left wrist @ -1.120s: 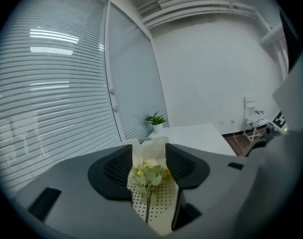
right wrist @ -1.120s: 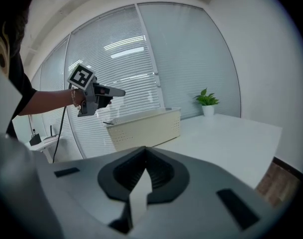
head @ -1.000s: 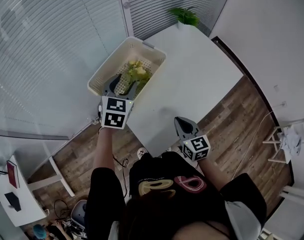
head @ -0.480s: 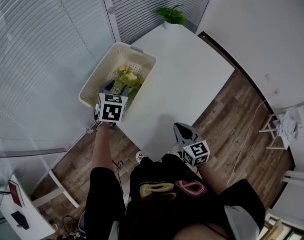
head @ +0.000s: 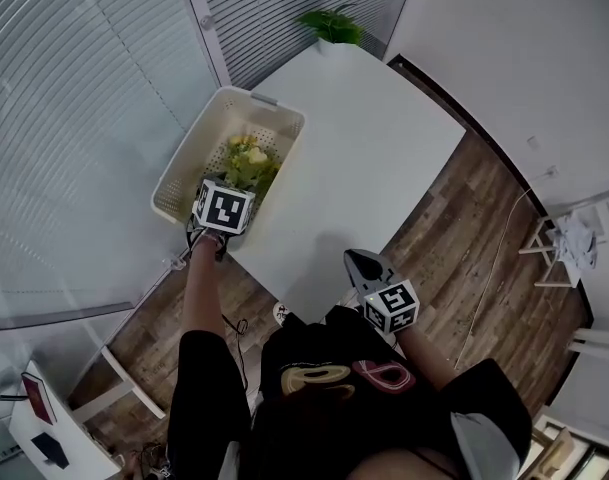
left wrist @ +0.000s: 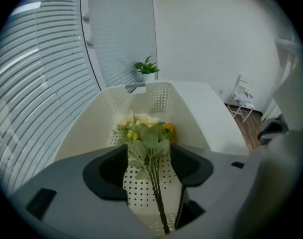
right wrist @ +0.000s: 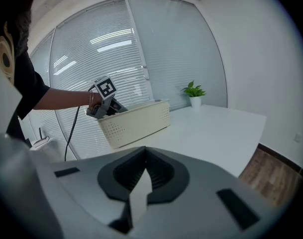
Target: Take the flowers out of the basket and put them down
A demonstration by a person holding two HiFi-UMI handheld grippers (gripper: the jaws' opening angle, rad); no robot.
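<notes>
In the head view the marker cube (head: 224,209) hides the jaws of the left gripper (head: 234,183). They are opening, with the flower stems (left wrist: 158,198) between them, and the stem ends are lost behind the gripper's body. The side table (head: 79,443) is cut off at bottom left. The dark item (head: 49,450) on it, perhaps a phone, is too small to tell.

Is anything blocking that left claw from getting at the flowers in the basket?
Nothing visible does. The left gripper is at the near end of the open-topped basket, and the stems of the flowers lie between its jaws. The jaws are opening and are not pinching the stems.
</notes>
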